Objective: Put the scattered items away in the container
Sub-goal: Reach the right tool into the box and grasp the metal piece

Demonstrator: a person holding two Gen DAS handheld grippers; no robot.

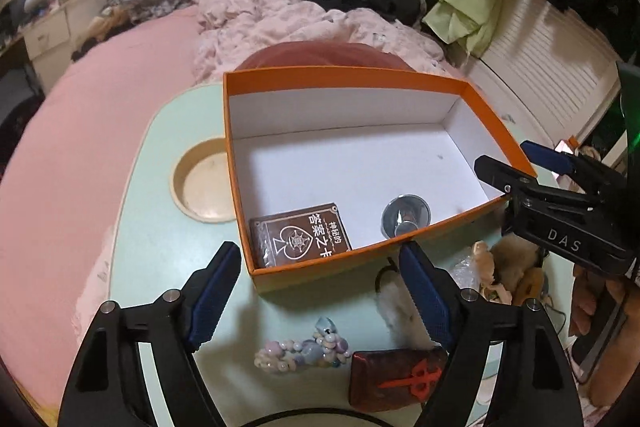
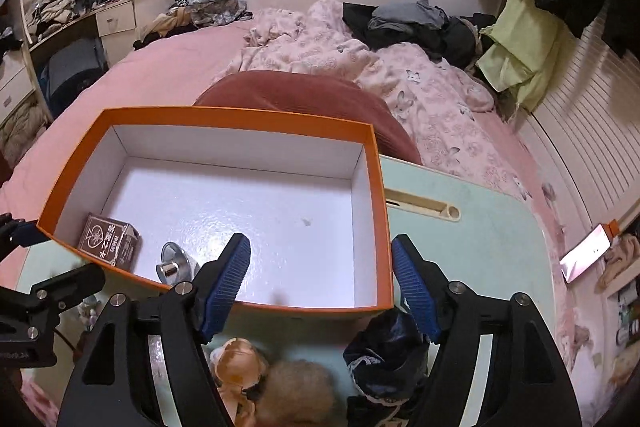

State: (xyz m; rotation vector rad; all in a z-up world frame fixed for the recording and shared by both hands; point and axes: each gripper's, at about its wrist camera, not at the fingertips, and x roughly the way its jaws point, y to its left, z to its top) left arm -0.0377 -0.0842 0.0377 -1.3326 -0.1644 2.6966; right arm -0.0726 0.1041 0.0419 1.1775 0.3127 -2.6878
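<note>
Box (image 1: 400,77) wall partly hides metal funnel (image 1: 404,215).

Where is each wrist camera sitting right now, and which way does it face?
Left wrist: above the table's near edge, facing the orange box and bed; shows the open left gripper and the right gripper.
Right wrist: near the box's right corner, facing the bed; shows the open right gripper, plus the left gripper.
Shared: the box, brown card pack and silver metal piece inside.
</note>
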